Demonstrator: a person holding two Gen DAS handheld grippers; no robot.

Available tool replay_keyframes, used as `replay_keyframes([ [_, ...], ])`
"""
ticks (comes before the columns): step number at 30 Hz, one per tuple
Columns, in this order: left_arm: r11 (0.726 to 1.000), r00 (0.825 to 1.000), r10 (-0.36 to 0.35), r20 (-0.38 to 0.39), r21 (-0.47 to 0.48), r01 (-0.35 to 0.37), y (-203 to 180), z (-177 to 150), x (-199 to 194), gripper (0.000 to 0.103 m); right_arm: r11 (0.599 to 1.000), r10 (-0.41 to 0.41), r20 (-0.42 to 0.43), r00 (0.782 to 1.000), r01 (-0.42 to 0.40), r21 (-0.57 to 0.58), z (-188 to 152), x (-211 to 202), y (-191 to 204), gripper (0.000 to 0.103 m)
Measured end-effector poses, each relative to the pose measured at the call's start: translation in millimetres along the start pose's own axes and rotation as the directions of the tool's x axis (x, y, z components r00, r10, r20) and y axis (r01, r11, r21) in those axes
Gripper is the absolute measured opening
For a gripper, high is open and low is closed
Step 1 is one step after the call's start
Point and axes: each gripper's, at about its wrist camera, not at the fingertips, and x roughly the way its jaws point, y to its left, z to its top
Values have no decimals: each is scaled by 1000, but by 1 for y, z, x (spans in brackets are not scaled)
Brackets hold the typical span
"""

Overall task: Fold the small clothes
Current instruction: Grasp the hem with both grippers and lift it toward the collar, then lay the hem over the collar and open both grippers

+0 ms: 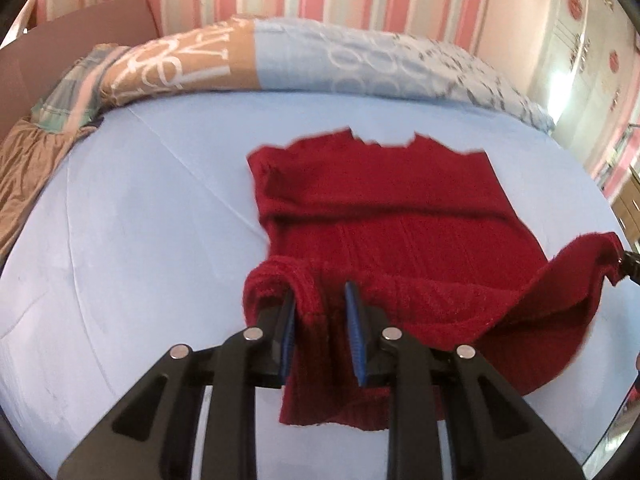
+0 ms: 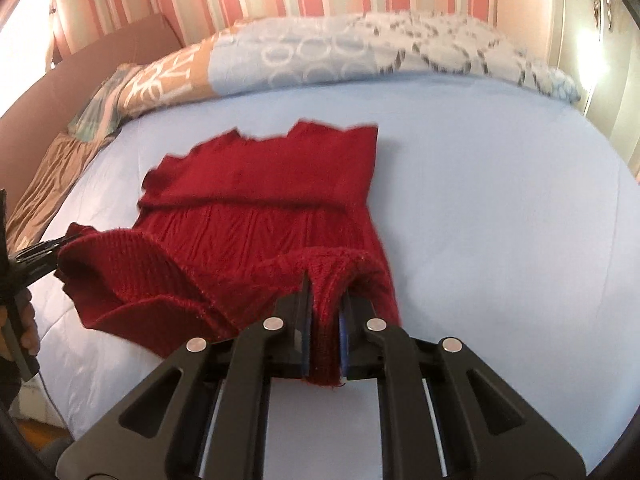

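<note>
A dark red knitted sweater lies on the light blue bed sheet, its far part flat and its near hem lifted. My left gripper is shut on the hem's left corner, with knit bunched between the blue pads. My right gripper is shut on the hem's right corner of the sweater. The right gripper's tip also shows in the left wrist view at the far right edge; the left gripper's tip shows in the right wrist view, held by a hand.
A rolled patterned duvet lies along the far side of the bed. A brown headboard and a striped pillow are at the far left. A pink striped wall stands behind. Bare sheet spreads to the right of the sweater.
</note>
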Motion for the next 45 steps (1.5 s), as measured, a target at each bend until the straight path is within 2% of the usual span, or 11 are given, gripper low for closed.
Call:
replay_keyframes([
  [10, 997, 996, 57, 65, 39, -60, -4, 47, 25, 23, 998, -18, 91, 996, 22, -50, 42, 31, 7, 10],
  [21, 1000, 999, -10, 48, 2, 10, 7, 61, 43, 23, 998, 51, 79, 996, -53, 31, 51, 49, -11, 10],
  [24, 1000, 999, -4, 46, 25, 3, 6, 79, 51, 23, 994, 74, 93, 993, -80, 69, 67, 58, -17, 10],
  [28, 999, 999, 41, 19, -20, -40, 18, 133, 89, 23, 990, 23, 107, 994, -38, 133, 112, 93, -27, 10],
  [31, 993, 996, 43, -73, -106, -51, 36, 159, 149, 23, 961, 33, 41, 999, -43, 273, 138, 153, -50, 10],
  [33, 994, 992, 47, -119, -92, -58, 36, 156, 177, 23, 955, 35, -14, 999, -29, 296, 138, 187, -52, 10],
  [35, 996, 989, 87, -116, -20, -90, 29, 147, 186, 23, 969, 2, -37, 999, 7, 249, 134, 199, -47, 10],
  [40, 997, 991, 66, -121, -37, -71, 38, 138, 190, 26, 970, 21, -30, 999, -13, 243, 127, 200, -52, 11],
  [43, 997, 989, 55, -137, -40, -61, 40, 146, 186, 31, 968, 47, -14, 999, -42, 246, 132, 192, -54, 17],
  [44, 998, 990, 24, -140, -56, -32, 44, 152, 181, 33, 959, 83, 15, 996, -84, 270, 136, 185, -56, 22],
  [45, 997, 989, -7, -150, -73, -4, 49, 158, 177, 38, 949, 115, 49, 992, -124, 291, 139, 177, -59, 40],
])
